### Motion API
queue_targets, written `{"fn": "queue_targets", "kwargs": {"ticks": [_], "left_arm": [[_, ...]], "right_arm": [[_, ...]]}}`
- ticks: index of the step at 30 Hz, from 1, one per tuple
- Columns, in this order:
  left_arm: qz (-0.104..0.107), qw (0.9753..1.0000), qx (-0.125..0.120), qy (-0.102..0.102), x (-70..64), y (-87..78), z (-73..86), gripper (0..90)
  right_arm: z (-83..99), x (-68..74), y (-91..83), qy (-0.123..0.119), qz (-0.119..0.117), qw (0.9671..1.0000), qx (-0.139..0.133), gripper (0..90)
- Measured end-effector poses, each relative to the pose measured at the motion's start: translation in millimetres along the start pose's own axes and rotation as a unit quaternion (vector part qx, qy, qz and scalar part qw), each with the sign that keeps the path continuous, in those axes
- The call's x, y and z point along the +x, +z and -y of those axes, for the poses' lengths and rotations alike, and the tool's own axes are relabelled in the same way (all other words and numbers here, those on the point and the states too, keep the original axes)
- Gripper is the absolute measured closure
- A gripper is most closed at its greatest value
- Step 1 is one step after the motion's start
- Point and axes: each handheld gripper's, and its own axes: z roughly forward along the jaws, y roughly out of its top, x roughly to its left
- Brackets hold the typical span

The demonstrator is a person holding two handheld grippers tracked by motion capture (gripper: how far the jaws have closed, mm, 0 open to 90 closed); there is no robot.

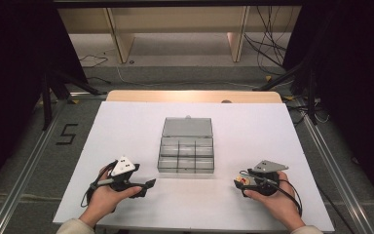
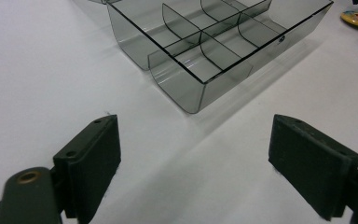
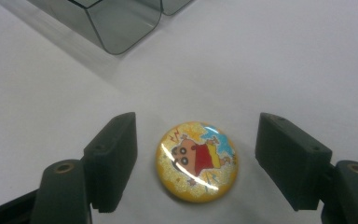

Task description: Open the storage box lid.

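Round glossy badge between the right gripper's wide jaws

The yellow cartoon badge lies flat on the white counter, near the smoky clear-plastic divided box; left gripper wide, holding nothing; right gripper

Quick count: one smoky clear plastic organizer box with its lid flipped open, split into six compartments as far as I can tell. One round yellow glittery badge with a cartoon character. Two black handheld claws, left and right, on one white desk.
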Motion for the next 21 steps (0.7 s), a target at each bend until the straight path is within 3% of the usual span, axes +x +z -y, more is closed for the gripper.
{"fn": "queue_targets", "kwargs": {"ticks": [21], "left_arm": [[0.004, 1.0, -0.001, -0.001, 2.5, 3.1, 1.3, 16.7]], "right_arm": [[0.1, -0.9, -3.0, 0.007, 0.004, 0.9999, -0.007, 29.8]]}}
